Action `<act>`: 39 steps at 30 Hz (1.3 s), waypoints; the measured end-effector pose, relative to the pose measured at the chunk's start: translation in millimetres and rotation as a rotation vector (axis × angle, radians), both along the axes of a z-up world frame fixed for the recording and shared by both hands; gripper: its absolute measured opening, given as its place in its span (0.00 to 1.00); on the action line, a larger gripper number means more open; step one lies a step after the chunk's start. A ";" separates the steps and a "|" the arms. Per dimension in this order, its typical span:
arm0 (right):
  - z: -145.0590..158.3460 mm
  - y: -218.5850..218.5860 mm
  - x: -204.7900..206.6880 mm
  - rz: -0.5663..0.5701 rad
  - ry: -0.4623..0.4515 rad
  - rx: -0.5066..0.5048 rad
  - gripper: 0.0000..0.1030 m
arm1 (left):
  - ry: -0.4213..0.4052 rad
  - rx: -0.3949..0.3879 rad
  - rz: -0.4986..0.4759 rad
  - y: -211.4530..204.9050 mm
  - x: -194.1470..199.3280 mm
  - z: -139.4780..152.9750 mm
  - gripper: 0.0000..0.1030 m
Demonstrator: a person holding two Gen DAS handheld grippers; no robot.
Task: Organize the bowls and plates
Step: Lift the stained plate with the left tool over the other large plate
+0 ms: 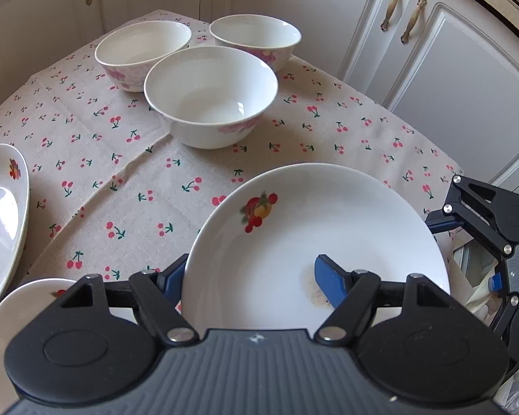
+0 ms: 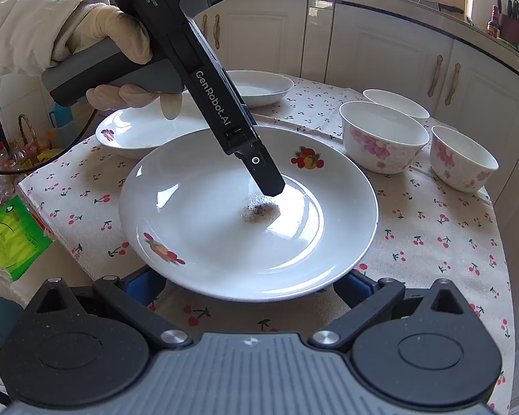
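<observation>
A white plate with fruit prints is held above the cherry-print tablecloth. My left gripper straddles its rim, one blue finger on top and one under it, shut on the plate; it shows from the side in the right wrist view. My right gripper is open, its blue fingers below the plate's near edge. Three white bowls with pink flowers stand at the far side.
Two more white plates lie to the left; they also show in the right wrist view. White cabinets stand close behind the table. A green packet lies off the table's left edge.
</observation>
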State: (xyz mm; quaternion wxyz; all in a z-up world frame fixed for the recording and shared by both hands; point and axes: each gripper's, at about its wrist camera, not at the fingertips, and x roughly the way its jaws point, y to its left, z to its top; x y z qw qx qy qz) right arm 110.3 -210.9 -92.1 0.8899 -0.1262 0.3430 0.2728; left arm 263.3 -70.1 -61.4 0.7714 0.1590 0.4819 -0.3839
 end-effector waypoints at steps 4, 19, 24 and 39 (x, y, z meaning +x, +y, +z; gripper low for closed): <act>7.7 1.8 3.4 0.008 0.001 0.005 1.00 | -0.012 -0.016 0.014 6.0 0.7 8.1 0.72; 32.2 55.5 34.0 0.141 -0.026 0.001 1.00 | -0.073 -0.054 0.169 82.5 -0.7 35.6 0.72; 31.0 84.8 47.3 0.203 -0.016 -0.004 1.00 | -0.073 -0.059 0.242 117.5 -1.5 35.4 0.72; 23.0 136.9 72.1 0.244 0.037 -0.065 1.00 | -0.034 -0.100 0.333 167.3 14.9 8.9 0.72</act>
